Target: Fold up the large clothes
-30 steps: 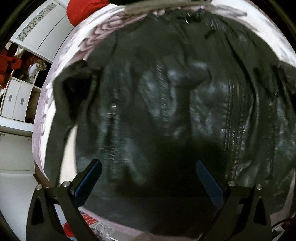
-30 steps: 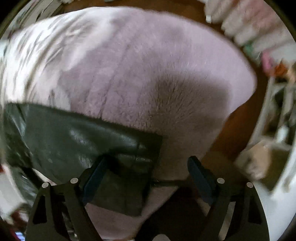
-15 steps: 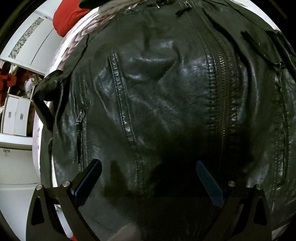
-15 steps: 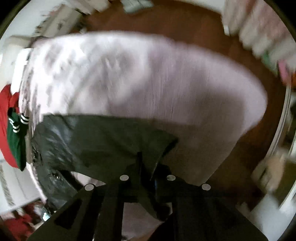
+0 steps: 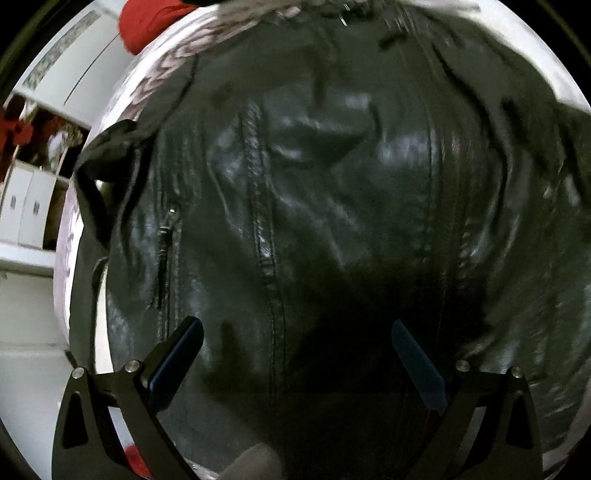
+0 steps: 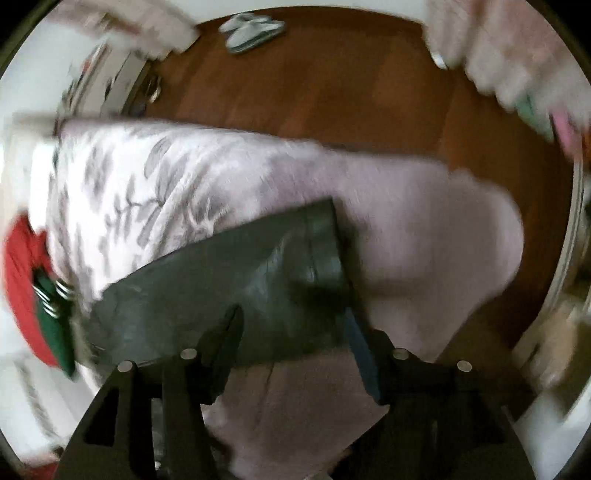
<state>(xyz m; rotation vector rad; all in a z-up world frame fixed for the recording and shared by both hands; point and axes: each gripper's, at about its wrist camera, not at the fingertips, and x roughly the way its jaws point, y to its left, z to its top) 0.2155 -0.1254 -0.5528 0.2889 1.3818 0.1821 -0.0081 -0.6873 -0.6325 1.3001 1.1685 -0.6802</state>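
1. Left wrist view: the jacket (image 5: 332, 221), black and leather-like, lies spread on the blanket (image 5: 155, 81) and fills nearly the whole view. The left gripper (image 5: 295, 354) hangs over the jacket's near part with its jaws spread wide and nothing between them. A stitched seam (image 5: 264, 236) runs down the jacket's middle, a pocket zip (image 5: 164, 236) lies toward its left side, and a red cloth (image 5: 147, 18) sits beyond the jacket's far edge.

2. Right wrist view: this view is blurred. A sleeve (image 6: 240, 288) of the jacket stretches across the blanket (image 6: 424, 221), its cuff end pointing away. The right gripper (image 6: 291, 332) has its jaws parted, one on each side of the sleeve's near part; whether the pads touch it I cannot tell. A red-and-green garment (image 6: 40, 295) lies off the sleeve's left end, and the wood floor (image 6: 332, 74) shows beyond the blanket.

3. Handling, as I judge it: the jacket looks heavy, fairly stiff and slick, so it should bend in broad creases rather than drape, and a thin pinch may slip.

4. Where to take hold: the cuff, the hem or a stitched seam looks best, where layers are doubled; the smooth panels look worst.
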